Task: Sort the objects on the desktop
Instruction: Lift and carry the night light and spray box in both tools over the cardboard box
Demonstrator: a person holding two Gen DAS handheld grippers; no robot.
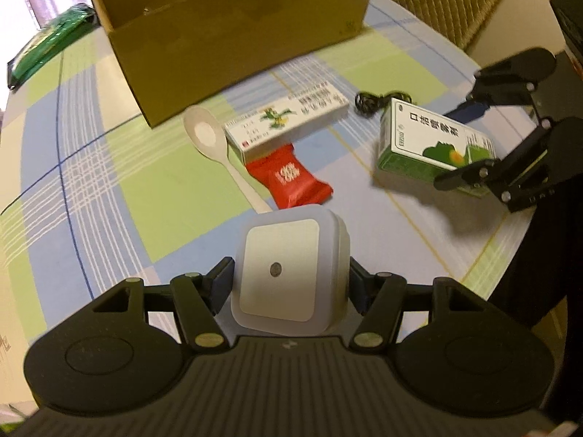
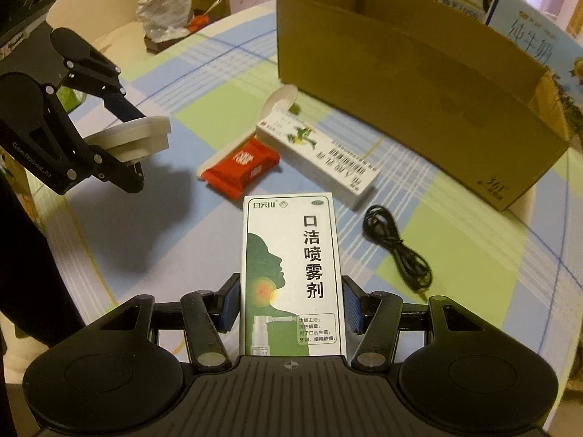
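The left hand-held gripper (image 1: 291, 287) is clamped on a white night light (image 1: 289, 269) at bottom centre. The right hand-held gripper (image 2: 291, 306) grips a green spray box (image 2: 291, 273), bottom centre.

- The left black two-finger gripper (image 1: 291, 287) had its blue-padded fingers (image 1: 221, 284) closed against both sides of a white, square, rounded plastic night light (image 1: 288, 273), holding it clear of the table.
- In the right wrist view, that left gripper (image 2: 145, 145) reached in from the left edge, its linkage arms angled down and to the right.
- The right black two-finger gripper (image 2: 291, 309) was clamped on an upright white-and-green cardboard spray box (image 2: 291, 273), one blue pad (image 2: 353, 309) pressed to each long side.
- In the left wrist view, the right gripper (image 1: 470, 138) entered from the right edge, pointing left.
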